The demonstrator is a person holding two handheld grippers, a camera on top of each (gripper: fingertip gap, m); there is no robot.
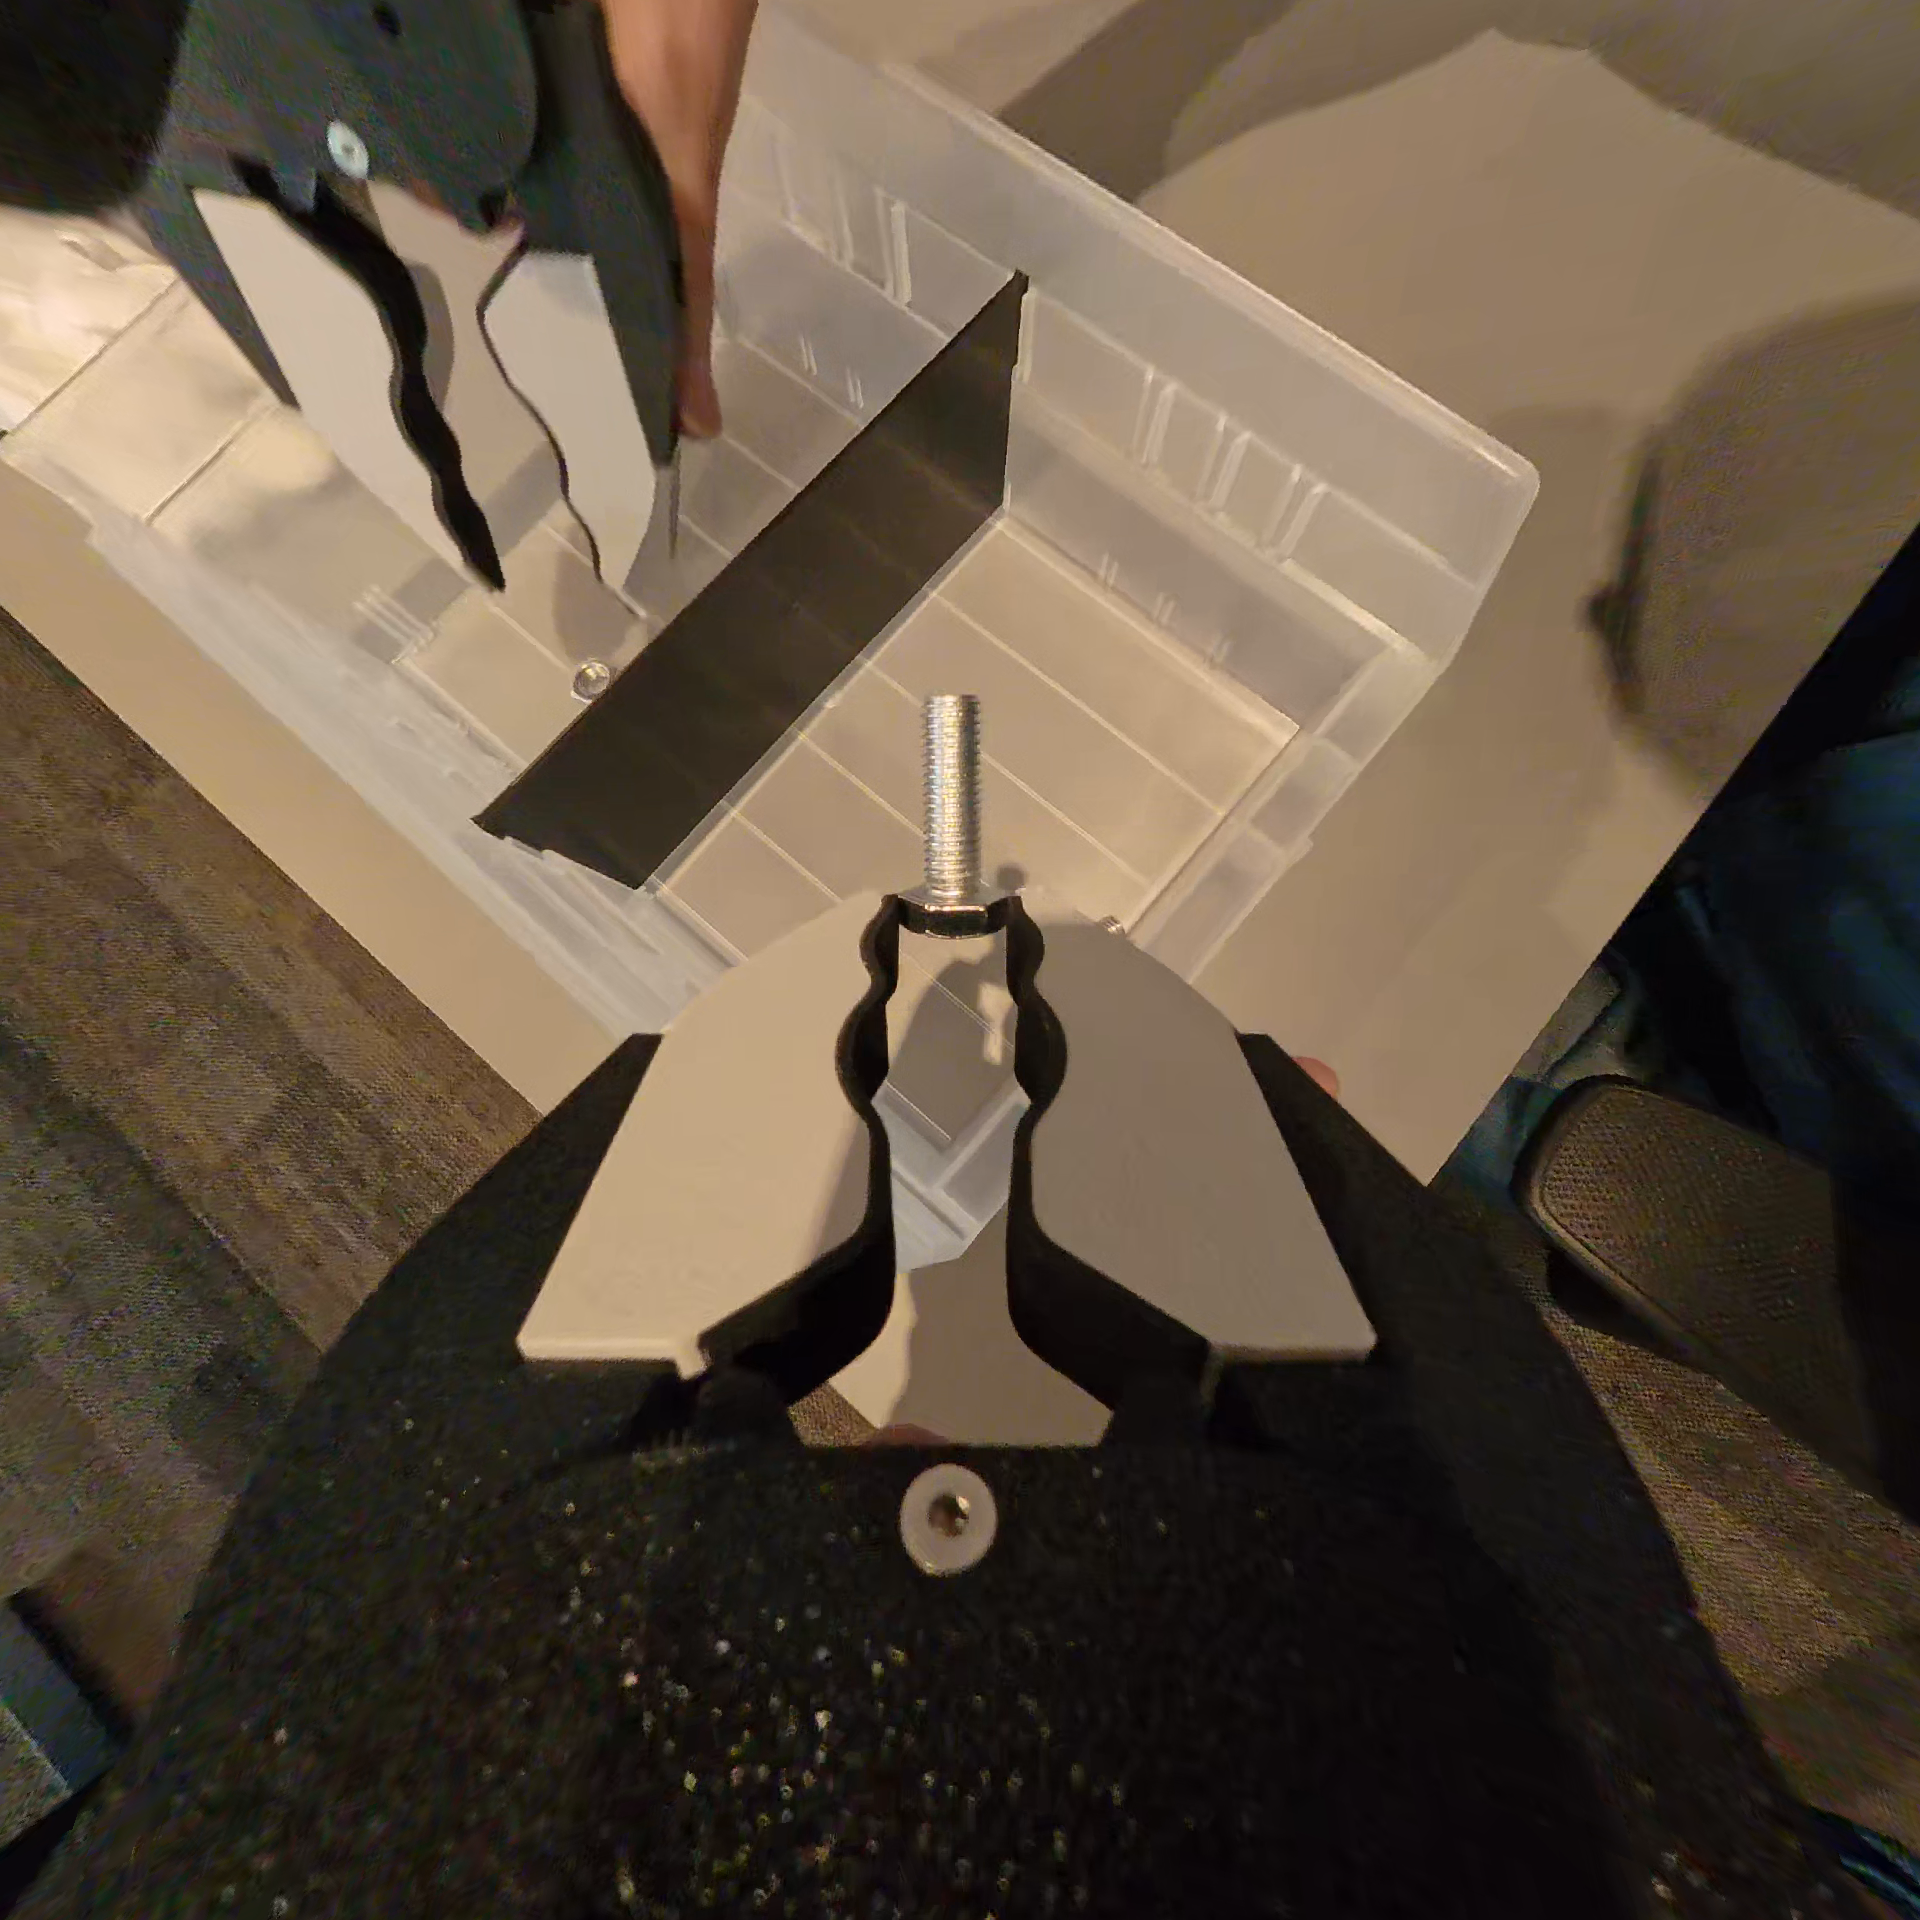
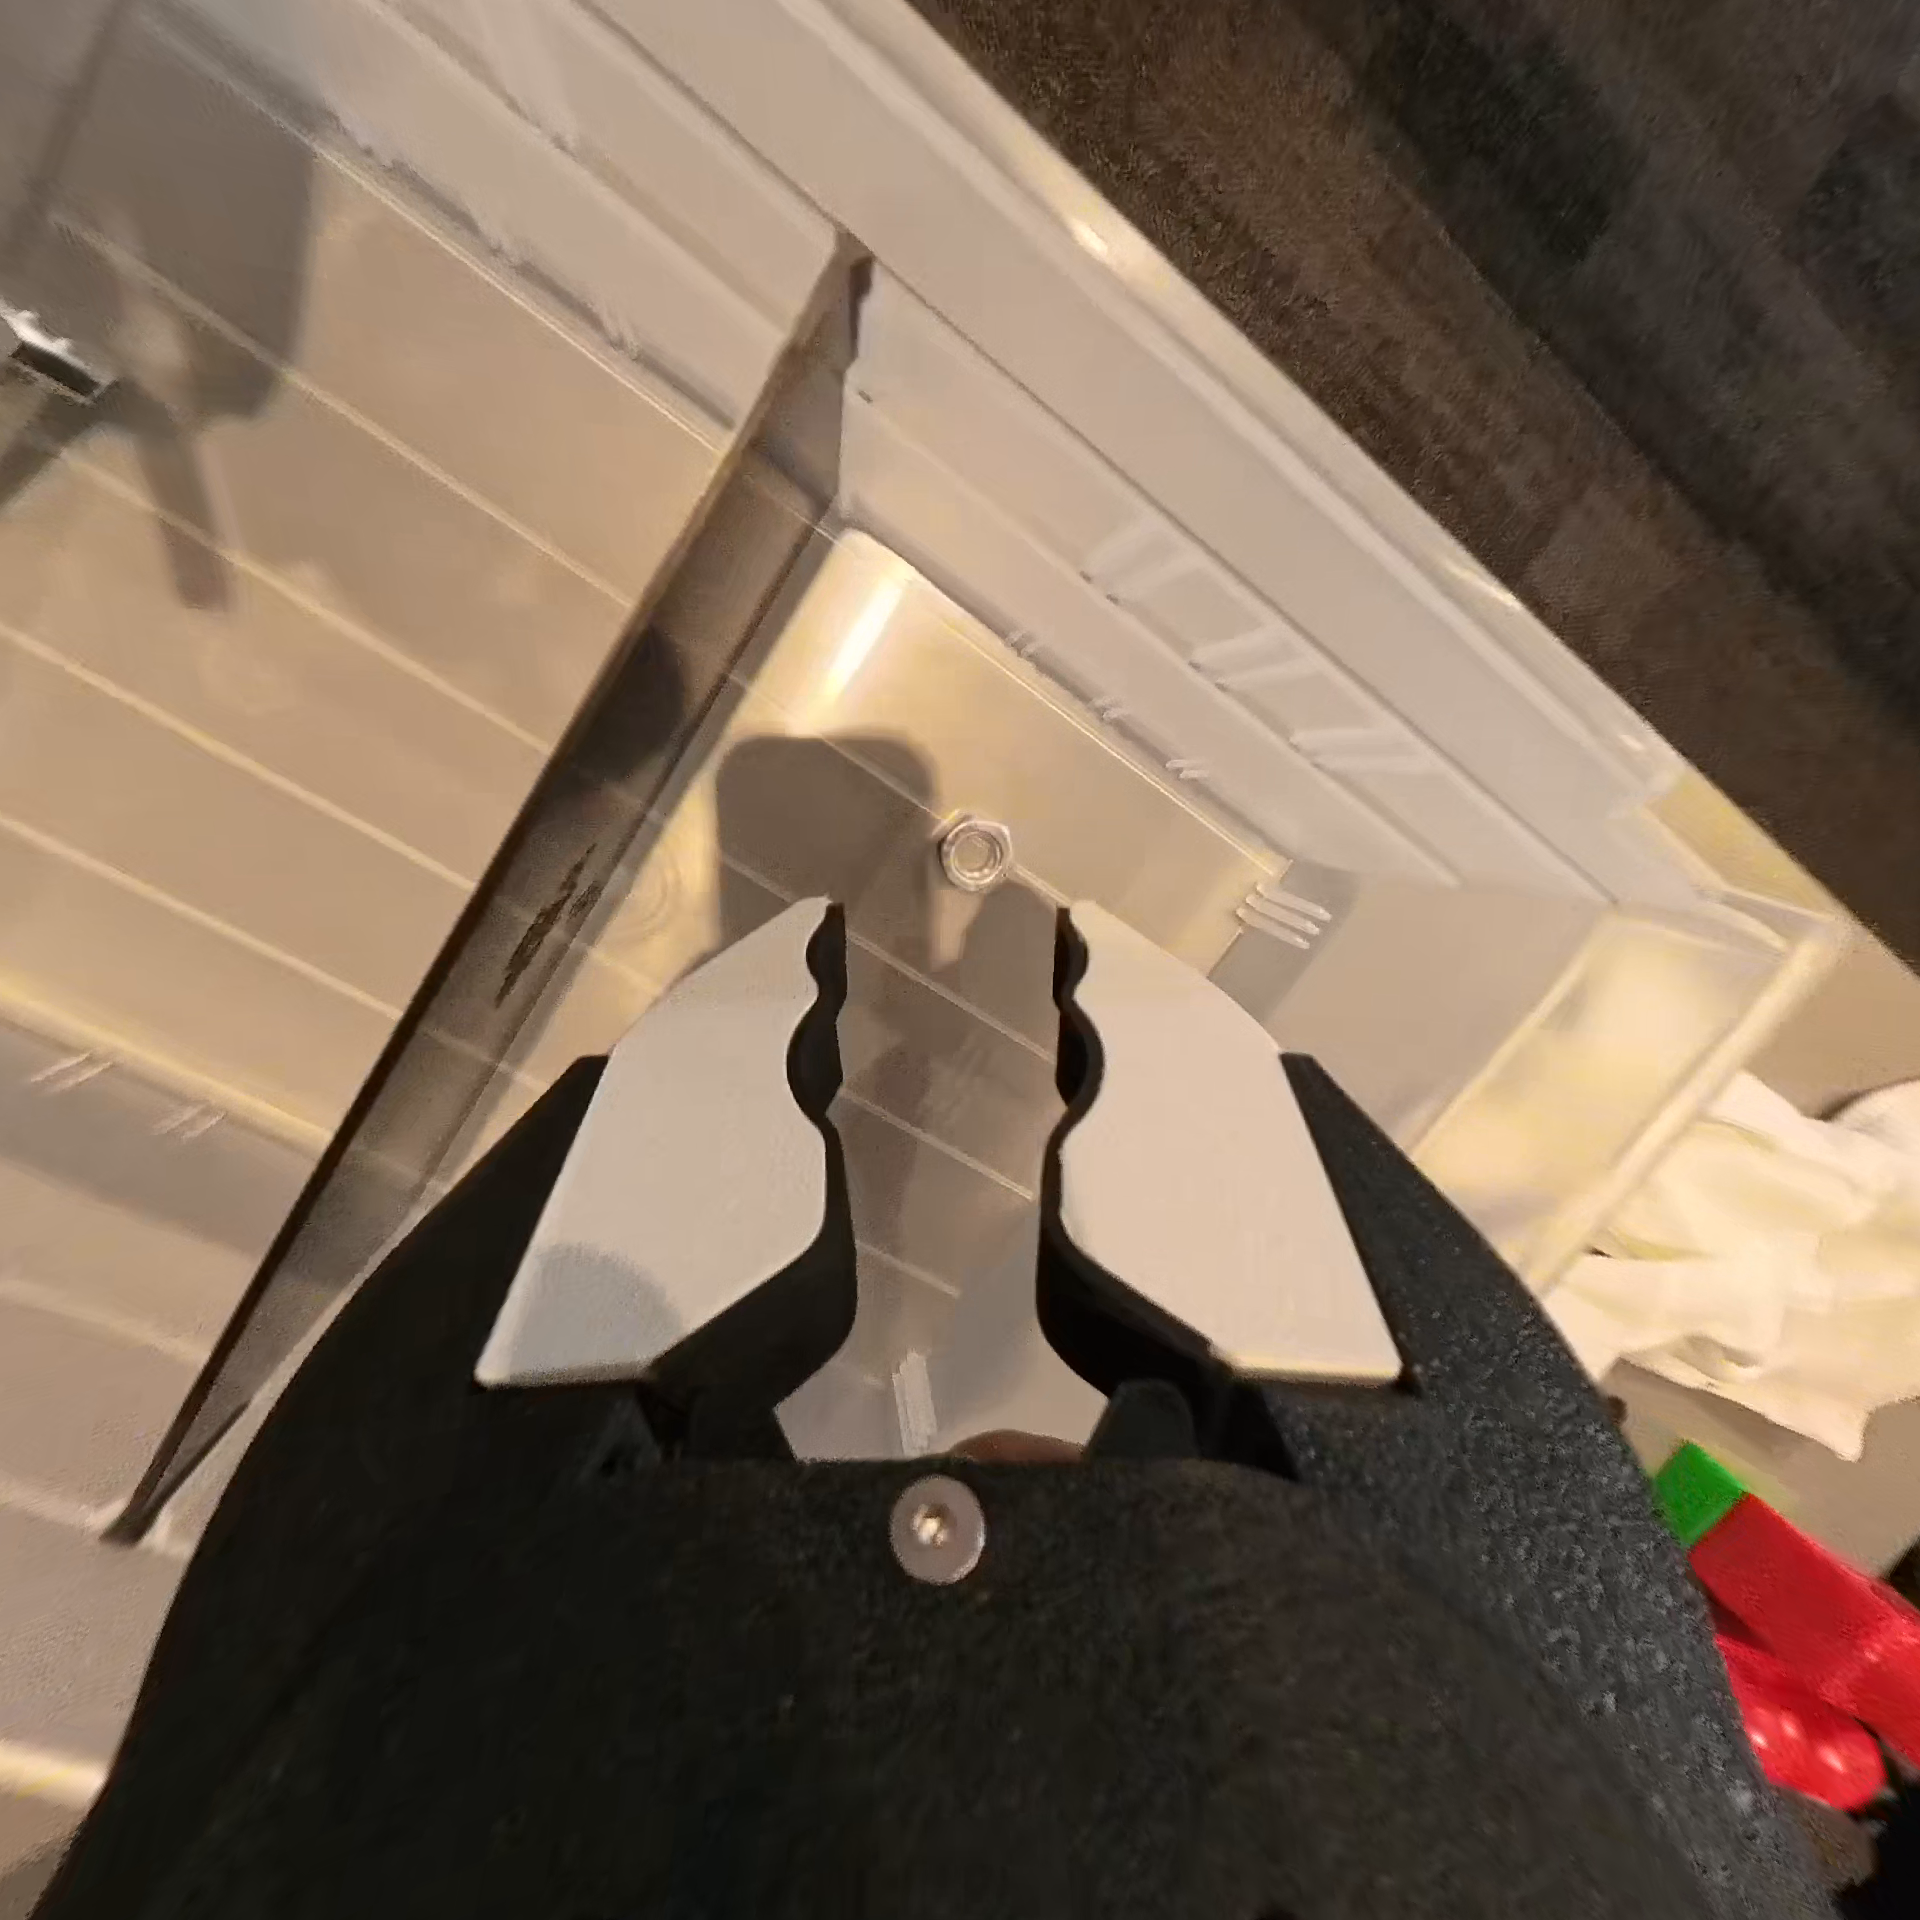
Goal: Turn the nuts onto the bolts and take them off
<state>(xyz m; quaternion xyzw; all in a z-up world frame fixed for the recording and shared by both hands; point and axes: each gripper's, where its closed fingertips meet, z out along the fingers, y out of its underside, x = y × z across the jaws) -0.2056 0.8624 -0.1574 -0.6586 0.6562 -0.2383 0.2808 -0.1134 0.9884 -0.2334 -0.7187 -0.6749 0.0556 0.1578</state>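
Observation:
My left gripper (image 1: 951,920) is shut on the hex head of a silver bolt (image 1: 953,795). The threaded shank points away from me, bare, above a clear plastic bin (image 1: 1351,416). A small silver nut (image 2: 971,852) lies flat on the bin floor, also visible in the left wrist view (image 1: 590,681) beside a dark divider (image 1: 790,623). My right gripper (image 2: 943,920) is open and empty, its fingertips just short of the nut, inside the bin. It shows in the left wrist view (image 1: 551,582) at top left, held by a hand (image 1: 686,208).
The bin stands on a beige table (image 1: 1455,260); the divider (image 2: 623,748) splits it into two compartments. White crumpled cloth (image 2: 1714,1278) and red and green objects (image 2: 1808,1621) lie to the right of the bin. Grey carpet (image 1: 156,987) lies below the table edge. The tips of one gripper are about 15 centimeters away from the tips of the other. The left gripper is farther from the small silver nut (image 2: 971,852), some 20 centimeters, than the right, some 4 centimeters.

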